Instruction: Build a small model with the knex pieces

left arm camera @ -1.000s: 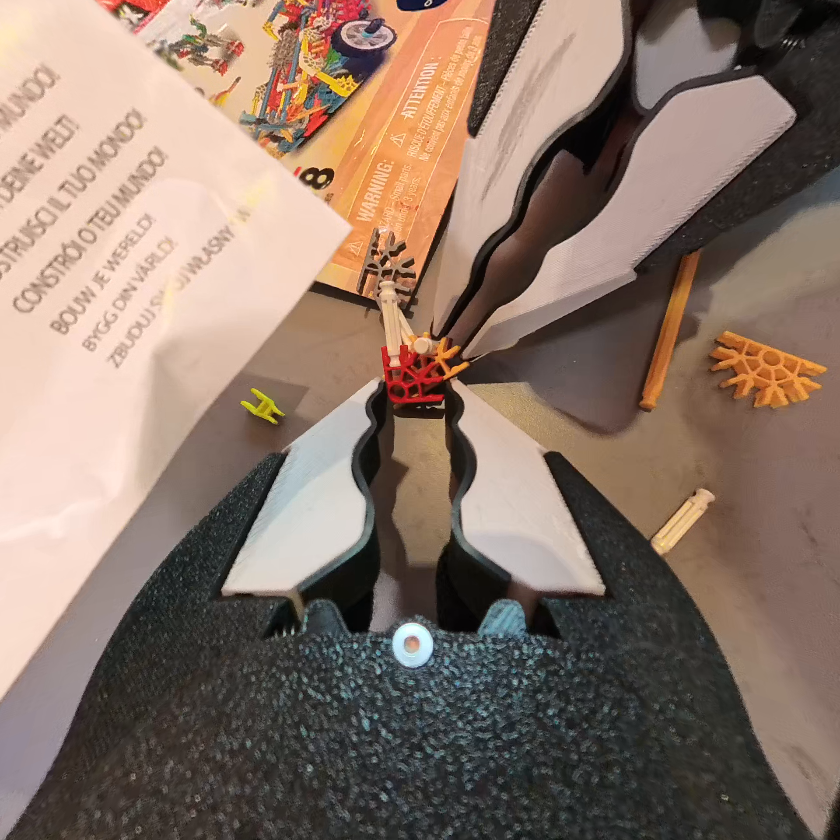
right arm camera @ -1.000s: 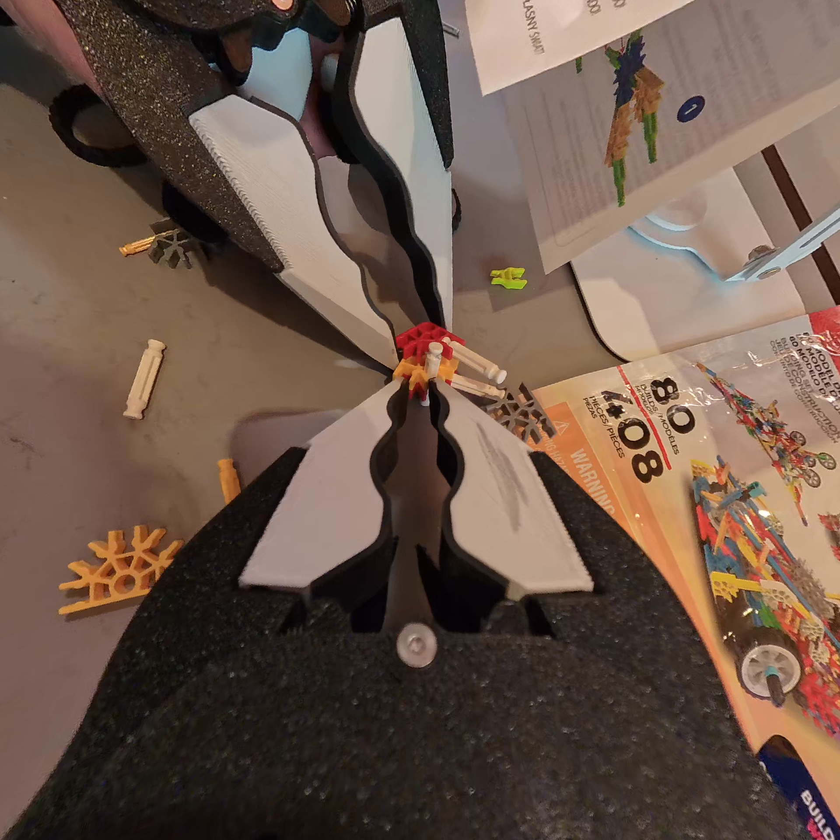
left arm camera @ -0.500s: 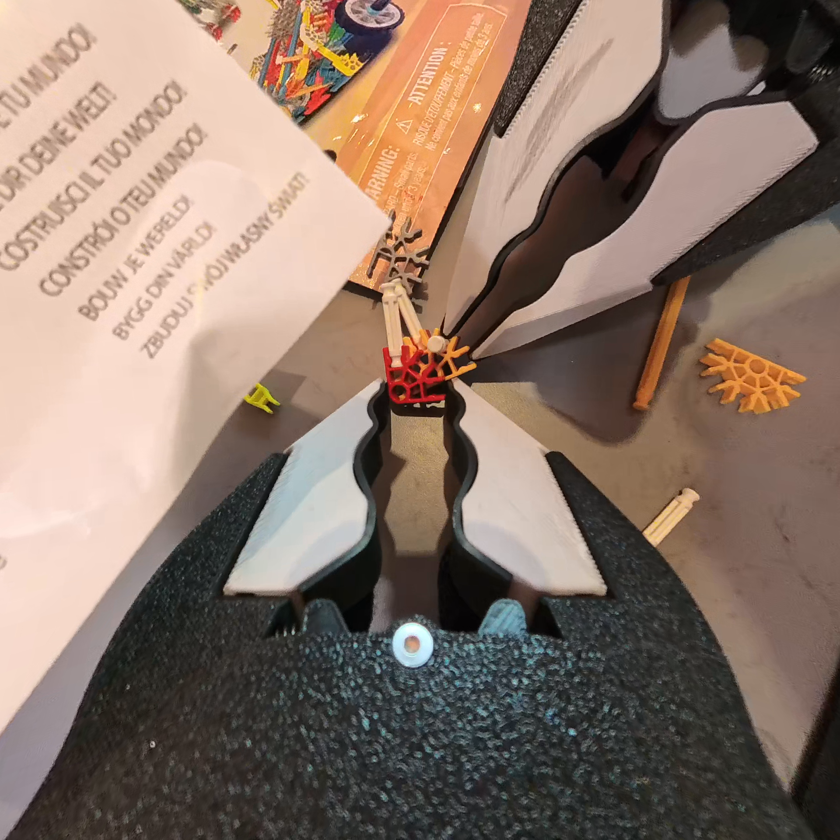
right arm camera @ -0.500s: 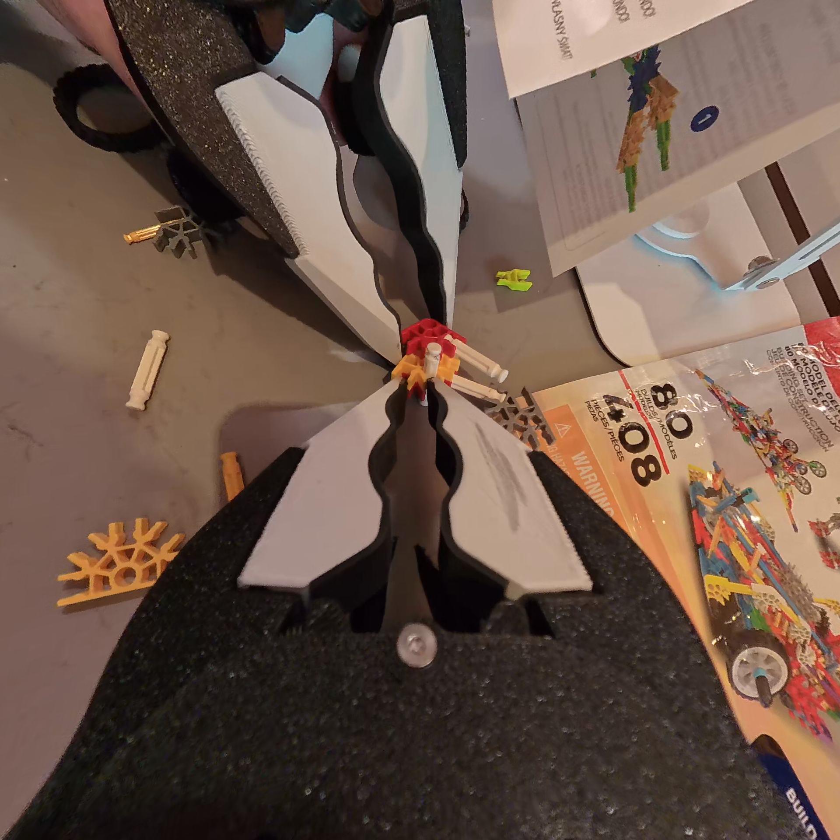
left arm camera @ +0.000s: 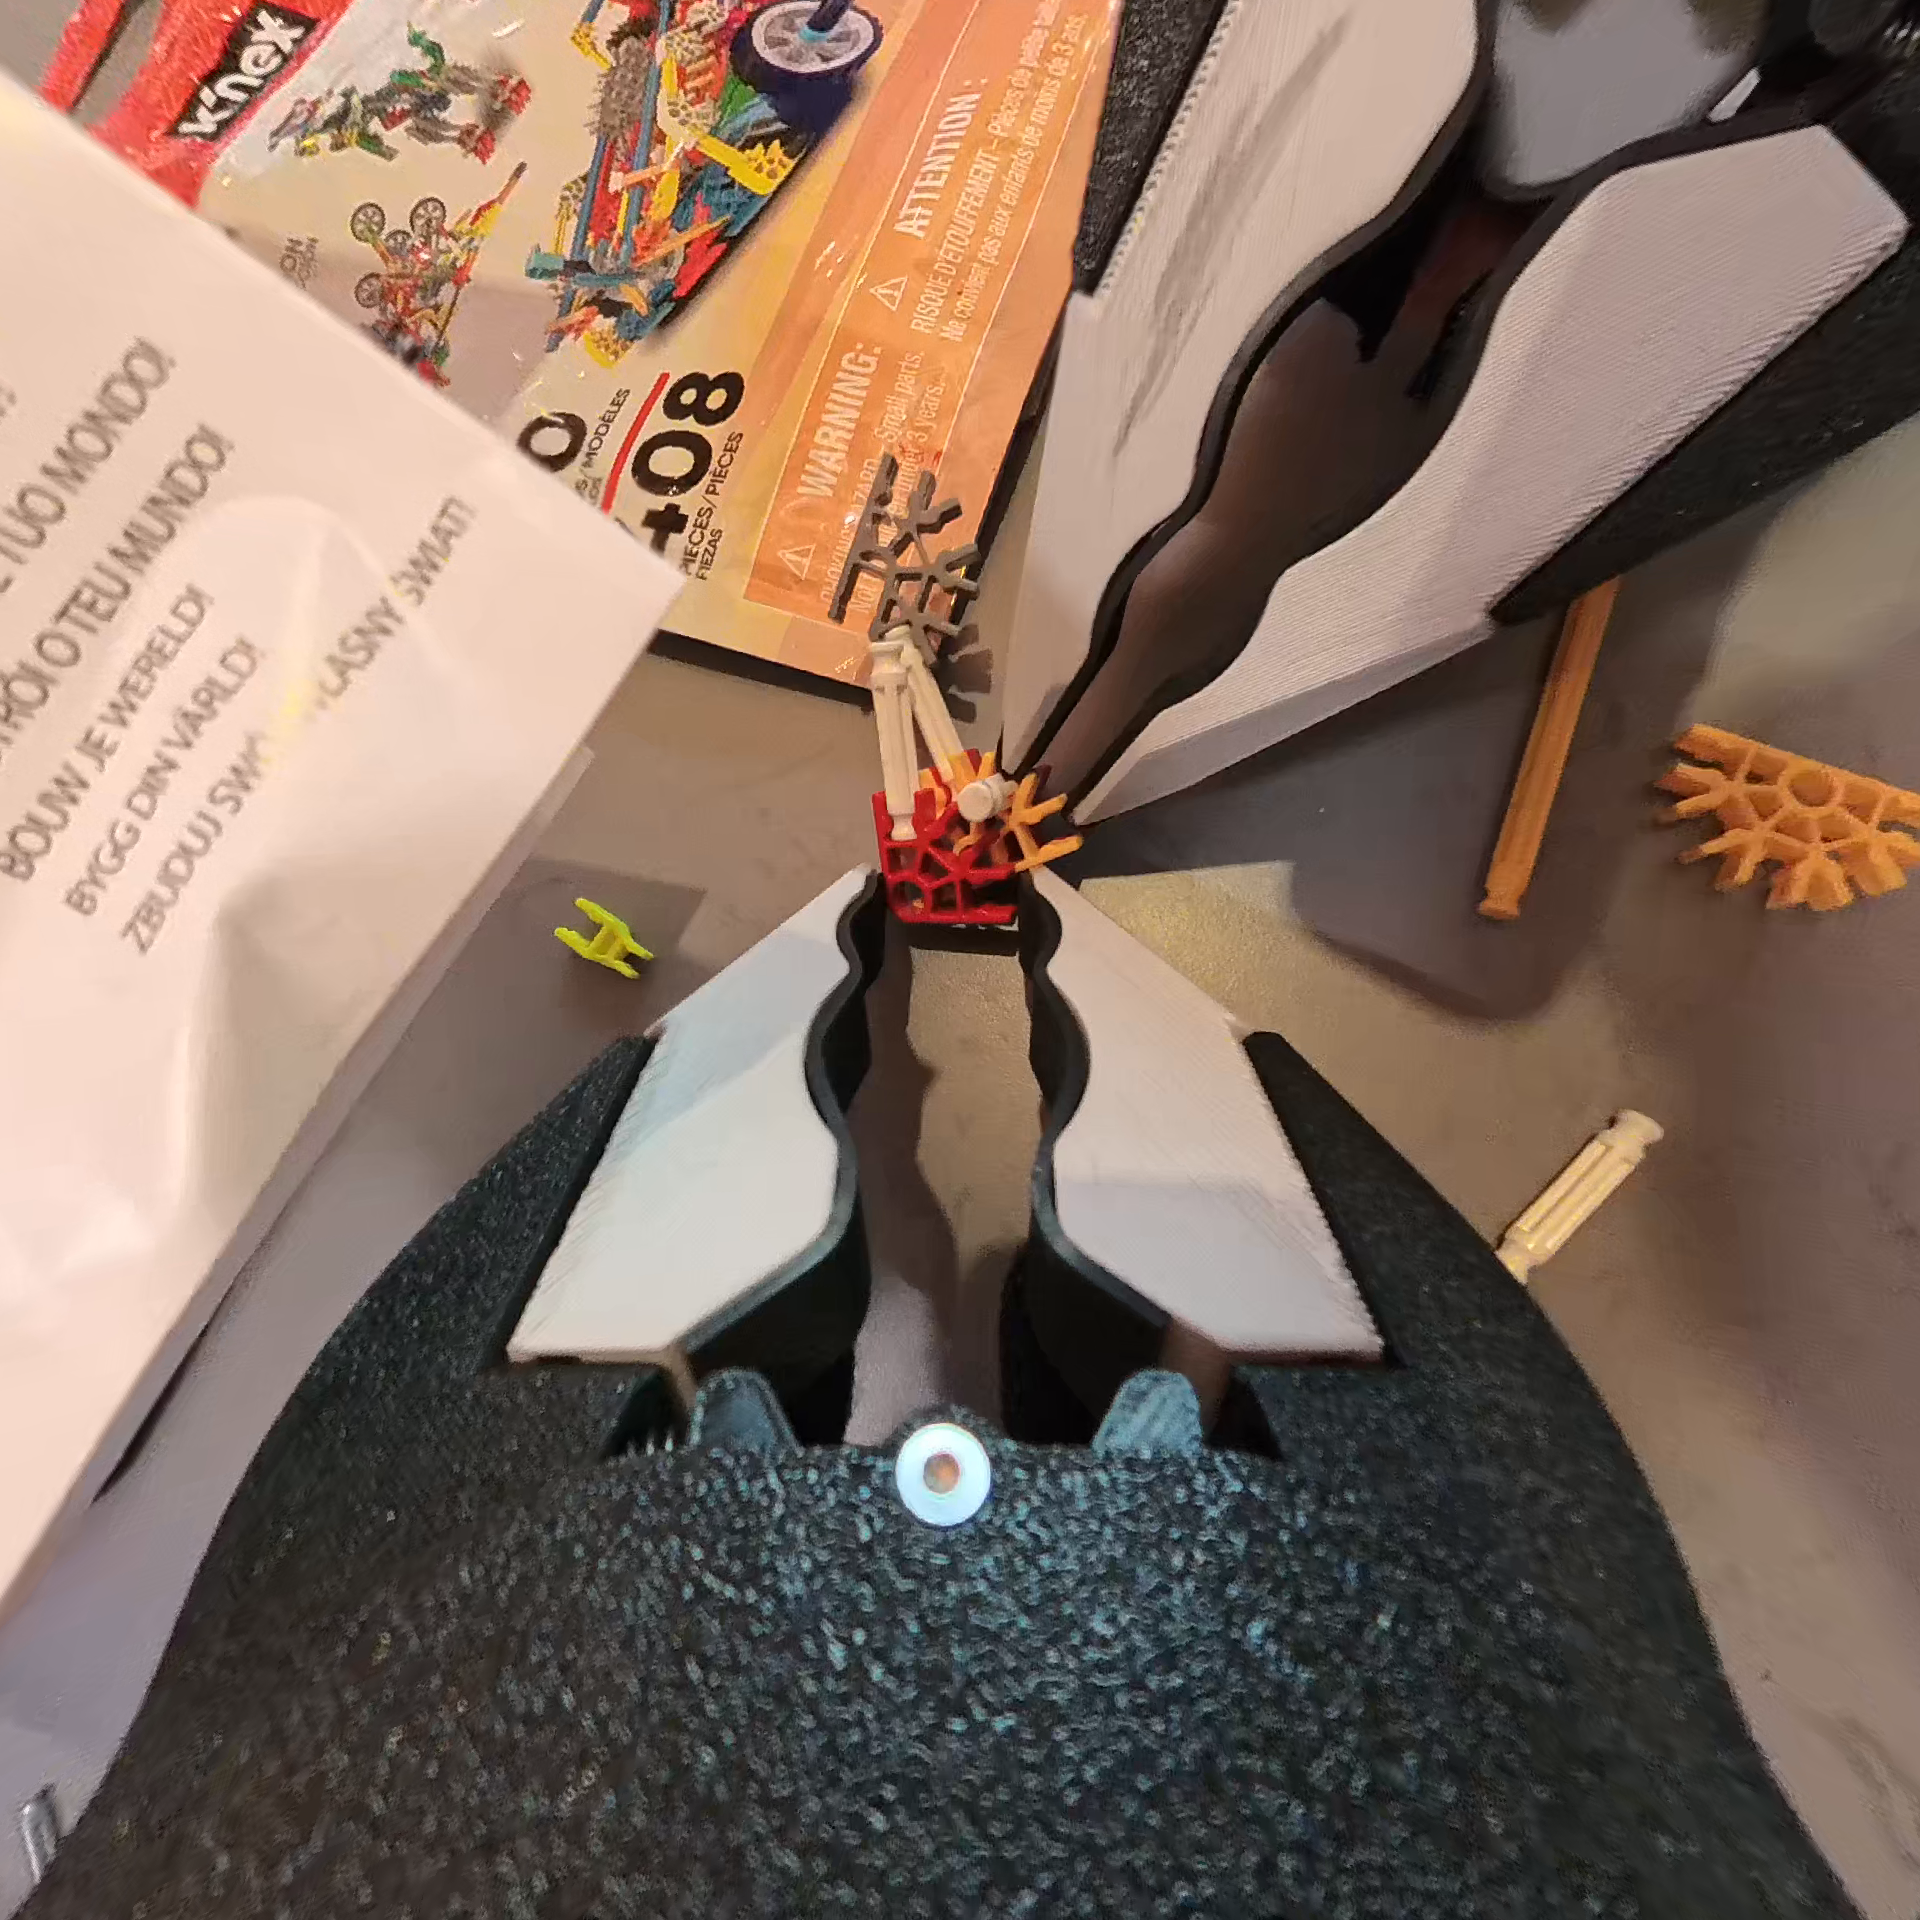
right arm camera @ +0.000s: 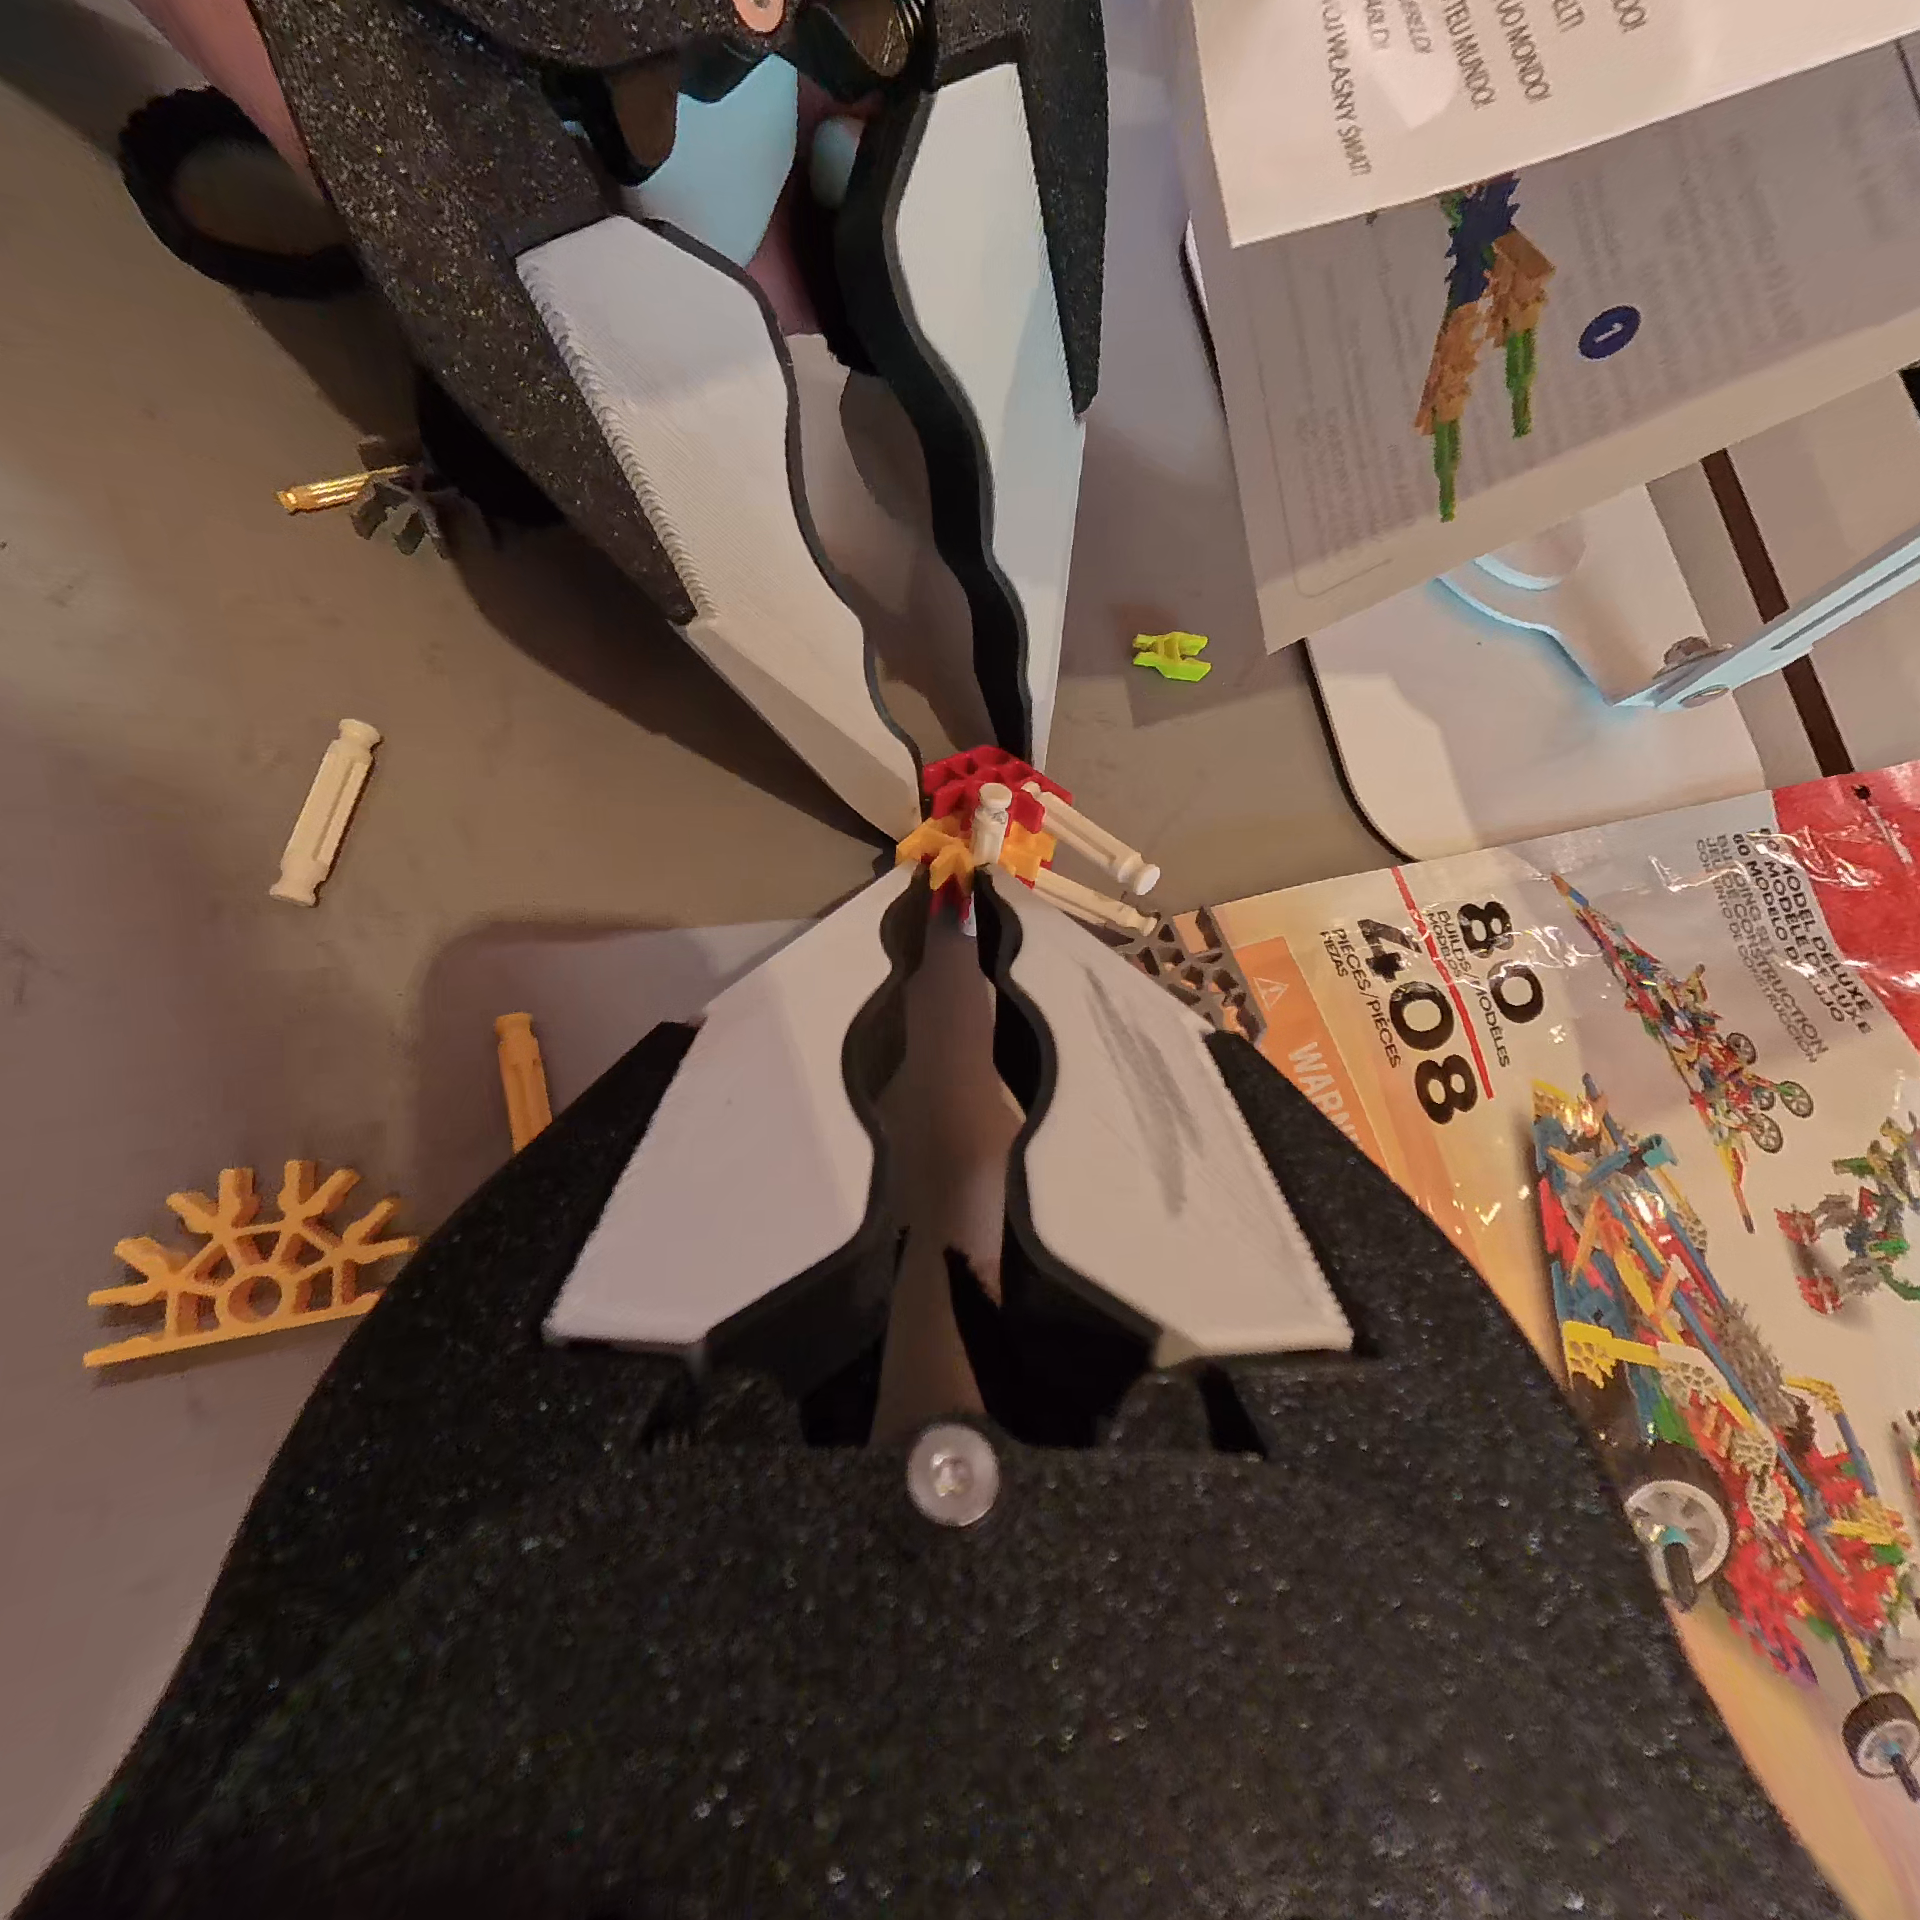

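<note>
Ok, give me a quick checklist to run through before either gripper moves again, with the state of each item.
1. Left gripper shut on the red plastic connector: ok.
2. Right gripper shut on the orange plastic connector: ok.
3. Red and orange connectors touching: ok.
4. Connectors fully snapped together: cannot tell.
5. Two white rods attached to the cluster, their far ends free of both grippers: ok.
6. Grey snowflake connector apart from the rods: cannot tell.

R claw [right arm camera: 951,899] gripping orange connector [right arm camera: 935,854] (red one [right arm camera: 971,779] attached)
</note>
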A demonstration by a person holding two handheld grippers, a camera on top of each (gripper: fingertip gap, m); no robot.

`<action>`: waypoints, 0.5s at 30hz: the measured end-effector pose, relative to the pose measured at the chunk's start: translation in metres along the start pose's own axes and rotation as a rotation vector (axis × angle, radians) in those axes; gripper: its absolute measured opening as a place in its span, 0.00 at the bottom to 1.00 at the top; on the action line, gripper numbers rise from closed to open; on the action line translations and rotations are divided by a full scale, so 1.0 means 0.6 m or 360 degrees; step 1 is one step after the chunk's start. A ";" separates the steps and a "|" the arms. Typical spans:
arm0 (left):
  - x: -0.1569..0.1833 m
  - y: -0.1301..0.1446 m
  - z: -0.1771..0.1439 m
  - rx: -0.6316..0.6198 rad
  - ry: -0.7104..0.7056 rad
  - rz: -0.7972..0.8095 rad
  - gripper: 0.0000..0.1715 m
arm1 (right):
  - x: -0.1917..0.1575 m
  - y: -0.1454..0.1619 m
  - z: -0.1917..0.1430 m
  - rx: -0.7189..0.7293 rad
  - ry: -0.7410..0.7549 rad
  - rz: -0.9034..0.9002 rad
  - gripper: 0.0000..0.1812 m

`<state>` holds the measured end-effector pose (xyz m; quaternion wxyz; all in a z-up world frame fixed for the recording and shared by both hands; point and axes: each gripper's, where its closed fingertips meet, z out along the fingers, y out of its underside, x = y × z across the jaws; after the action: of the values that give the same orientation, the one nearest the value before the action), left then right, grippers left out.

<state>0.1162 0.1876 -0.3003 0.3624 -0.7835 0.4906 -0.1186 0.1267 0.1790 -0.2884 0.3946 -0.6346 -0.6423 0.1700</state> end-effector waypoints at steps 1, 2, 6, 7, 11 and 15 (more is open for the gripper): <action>0.000 0.000 -0.001 0.0000 0.0003 -0.0002 0.14 | 0.000 0.000 0.000 0.0002 -0.0002 0.0004 0.04; 0.000 0.000 -0.001 0.0002 0.0011 -0.0015 0.13 | 0.000 0.001 -0.001 0.0004 -0.0007 0.0009 0.04; -0.001 0.003 -0.005 -0.0008 0.0048 -0.0069 0.13 | -0.001 0.004 -0.001 0.0013 -0.0022 0.0029 0.04; -0.001 0.006 -0.004 -0.0020 0.0058 -0.0081 0.14 | -0.001 0.004 -0.001 0.0016 -0.0025 0.0034 0.04; -0.002 0.008 -0.004 -0.0036 0.0077 -0.0116 0.13 | -0.003 0.000 0.000 0.0024 -0.0028 0.0017 0.04; -0.002 0.008 -0.004 -0.0042 0.0068 -0.0099 0.13 | -0.006 -0.003 0.000 0.0025 -0.0026 -0.0014 0.04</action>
<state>0.1109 0.1862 -0.3016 0.3376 -0.8003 0.4753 -0.1401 0.1250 0.1755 -0.2880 0.3951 -0.6274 -0.6469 0.1783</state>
